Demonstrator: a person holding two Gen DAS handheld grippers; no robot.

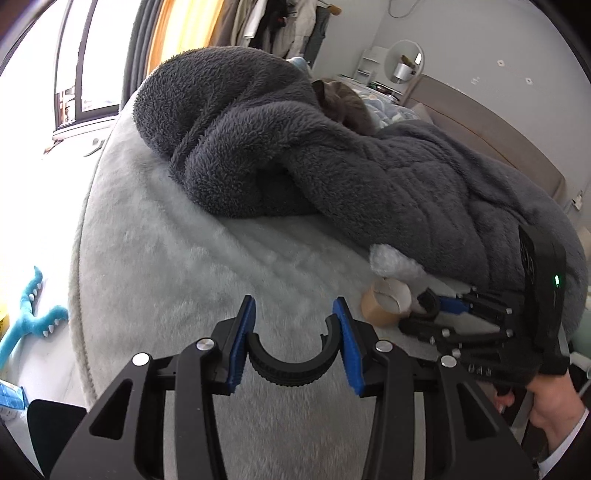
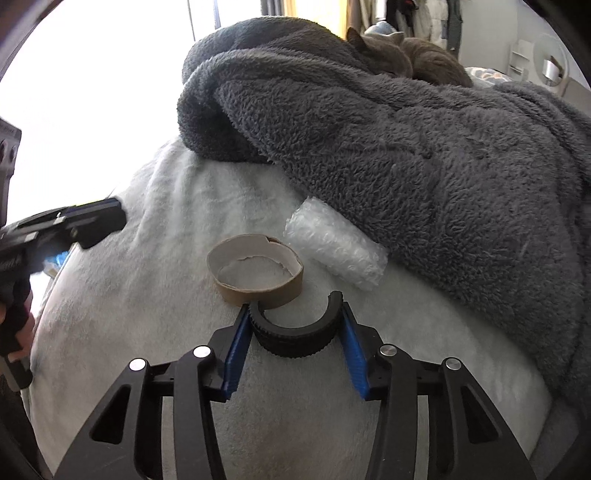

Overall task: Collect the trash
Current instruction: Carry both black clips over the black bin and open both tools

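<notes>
A brown cardboard tape-roll core lies flat on the pale fluffy bed cover. A piece of crumpled bubble wrap lies just right of it, against the dark grey fleece blanket. My right gripper is open and empty, its tips right at the near rim of the core. In the left wrist view the core and the bubble wrap lie at the right, with the right gripper beside them. My left gripper is open and empty over bare cover, left of the core.
A grey cat sleeps on the blanket near the pillow end. A blue plush toy lies on the floor left of the bed. A window, hanging clothes and a headboard surround the bed.
</notes>
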